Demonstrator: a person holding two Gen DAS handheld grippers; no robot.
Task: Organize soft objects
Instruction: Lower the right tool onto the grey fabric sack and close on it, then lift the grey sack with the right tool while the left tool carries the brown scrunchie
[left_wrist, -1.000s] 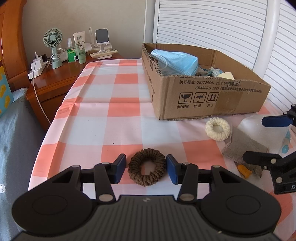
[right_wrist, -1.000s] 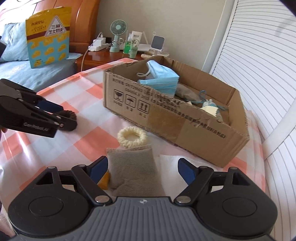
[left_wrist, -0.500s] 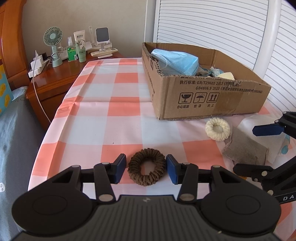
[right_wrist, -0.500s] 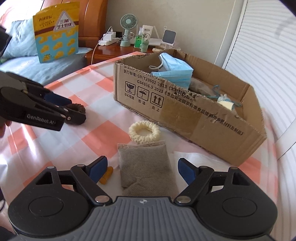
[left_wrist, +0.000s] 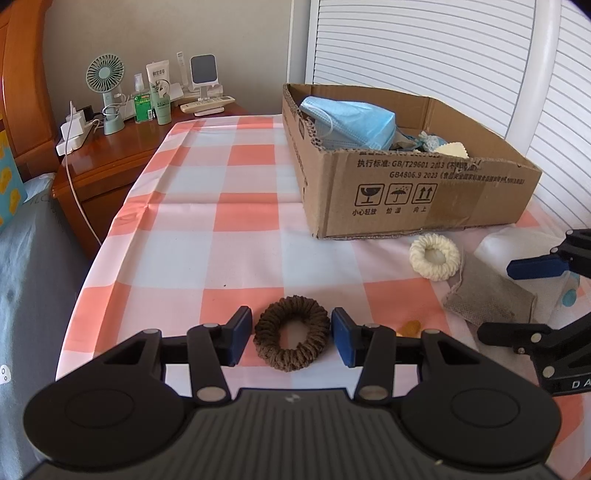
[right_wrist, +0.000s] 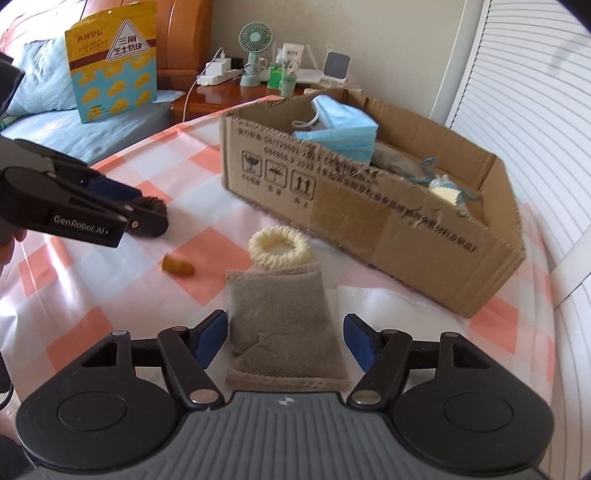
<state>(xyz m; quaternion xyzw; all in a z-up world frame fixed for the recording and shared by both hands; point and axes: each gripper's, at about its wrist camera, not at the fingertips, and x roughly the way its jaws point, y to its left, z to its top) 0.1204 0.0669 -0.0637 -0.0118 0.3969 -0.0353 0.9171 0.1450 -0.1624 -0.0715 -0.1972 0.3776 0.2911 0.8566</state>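
The left claw is sitting low over the table, its blue pads standing partly apart on either side of a brown knitted scrunchie. The pads are lying just beside the scrunchie's edges; whether they are pressing it cannot be told. The scrunchie is resting flat on the checked cloth at the table's near edge.

The right claw is standing fairly wide, and its jaws have just been closing. A grey fabric pouch is lying between the pads; the left pad is just beside the pouch's edge and the right pad is standing clear of it, so nothing is being gripped.

A cream scrunchie is lying at the pouch's far end, touching it. A small amber object is lying to the left, between the pouch and the left claw. Beyond the cream scrunchie a cardboard box is standing on the table, holding blue face masks and other soft items.
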